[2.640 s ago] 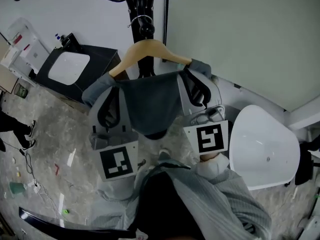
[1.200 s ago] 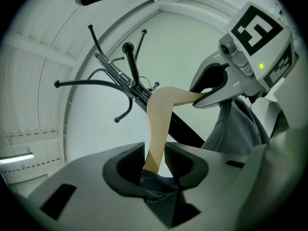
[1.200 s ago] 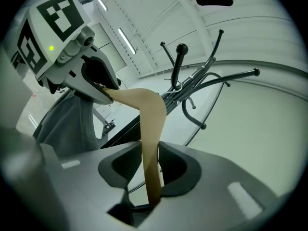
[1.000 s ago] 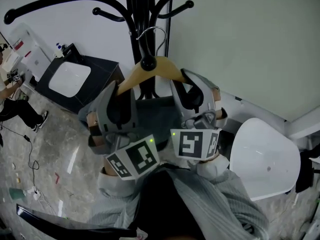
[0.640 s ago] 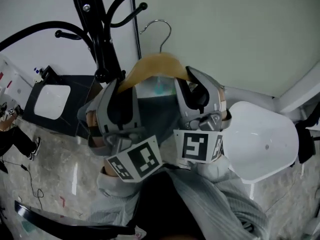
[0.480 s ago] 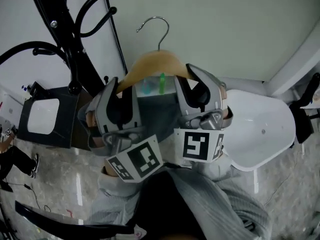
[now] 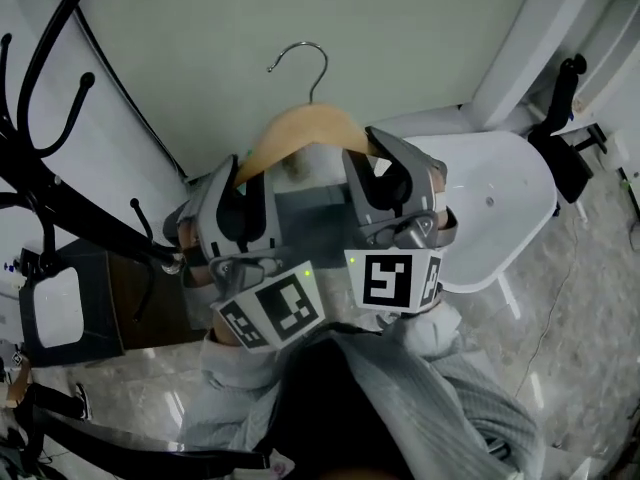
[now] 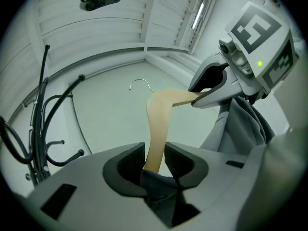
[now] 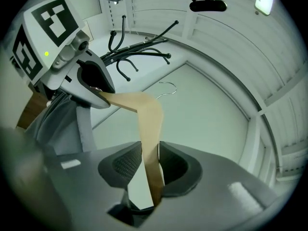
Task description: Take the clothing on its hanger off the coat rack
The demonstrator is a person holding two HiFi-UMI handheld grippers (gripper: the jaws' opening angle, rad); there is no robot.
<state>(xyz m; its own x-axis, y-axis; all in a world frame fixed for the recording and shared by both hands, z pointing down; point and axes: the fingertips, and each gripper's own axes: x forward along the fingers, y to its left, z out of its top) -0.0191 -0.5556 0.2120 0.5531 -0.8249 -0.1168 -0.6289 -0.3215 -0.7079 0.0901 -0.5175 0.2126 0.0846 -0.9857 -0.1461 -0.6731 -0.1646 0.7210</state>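
A wooden hanger [image 7: 300,128] with a metal hook [image 7: 300,58] hangs free in the air, away from the black coat rack [image 7: 60,168] at the left. Grey clothing [image 7: 310,218] drapes from it between the grippers. My left gripper [image 7: 235,183] is shut on the hanger's left arm, where cloth [image 8: 161,184] bunches in the jaws [image 8: 154,165]. My right gripper [image 7: 385,163] is shut on the right arm; in the right gripper view the bare wood [image 9: 147,124] passes between its jaws [image 9: 151,172]. The rack's hooks [image 9: 139,44] show behind, apart from the hanger.
A white moulded chair [image 7: 500,208] stands at the right, close under my right gripper. A dark cabinet with a white top [image 7: 50,308] sits low at the left beside the rack. A pale wall fills the background, with a black fixture [image 7: 560,98] at the upper right.
The hanger's hook has come off the rack's peg. Both grippers have carried hanger and clothing to the right, and the rack has slid to the left edge of the head view.
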